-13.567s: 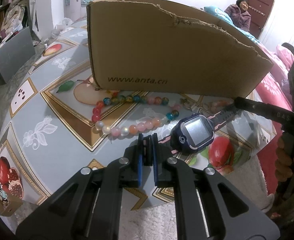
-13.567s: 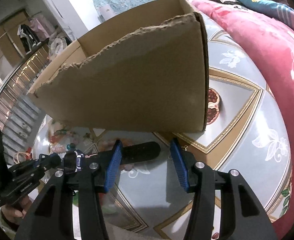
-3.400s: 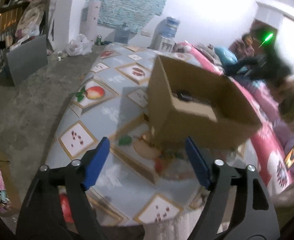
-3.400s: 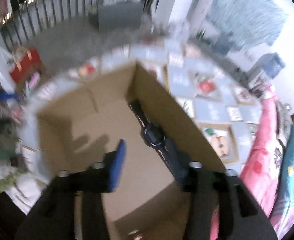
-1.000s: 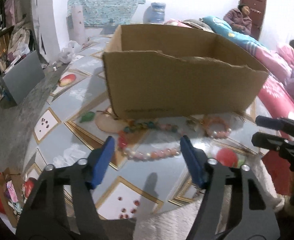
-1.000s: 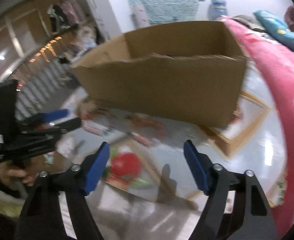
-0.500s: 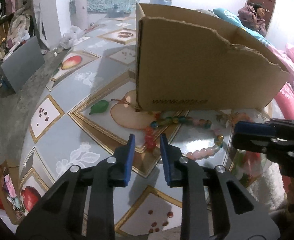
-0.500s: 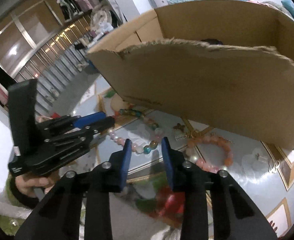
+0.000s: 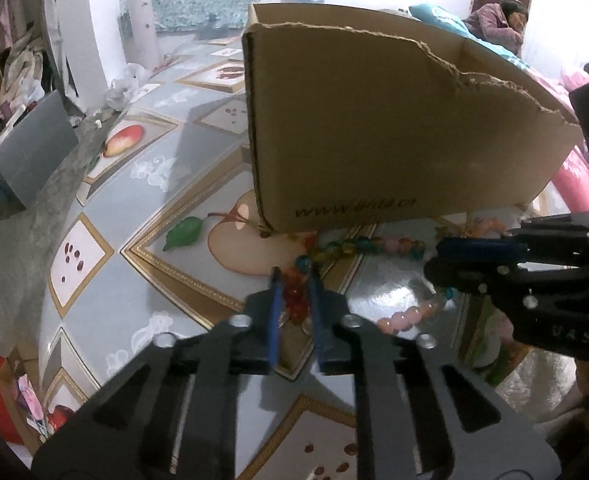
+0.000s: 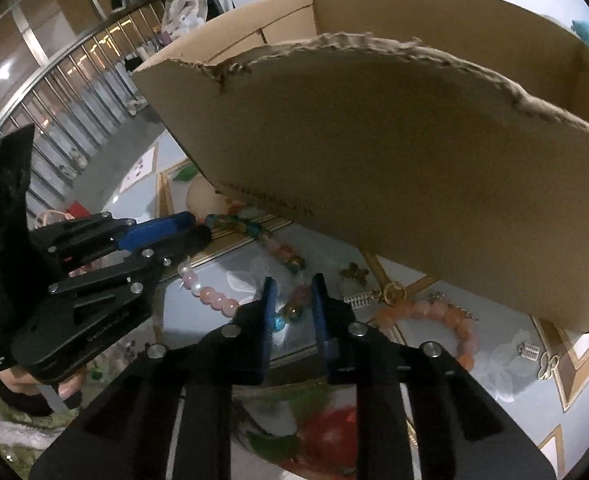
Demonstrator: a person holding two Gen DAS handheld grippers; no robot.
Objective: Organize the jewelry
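A long bead necklace of red, green, blue and pink beads lies on the table in front of the cardboard box. My left gripper is shut on its red beads at the left end. My right gripper is shut on beads at its other side; it also shows in the left wrist view. The necklace's pink beads run between both grippers. An orange bead bracelet lies to the right, near the box.
Small gold and silver charms and another charm lie by the box wall. The table has a fruit-patterned cover; its rounded edge drops off at left. A person sits in the far background.
Both grippers have moved down to the necklace and closed on its beads, the left on the red end and the right on the far side.
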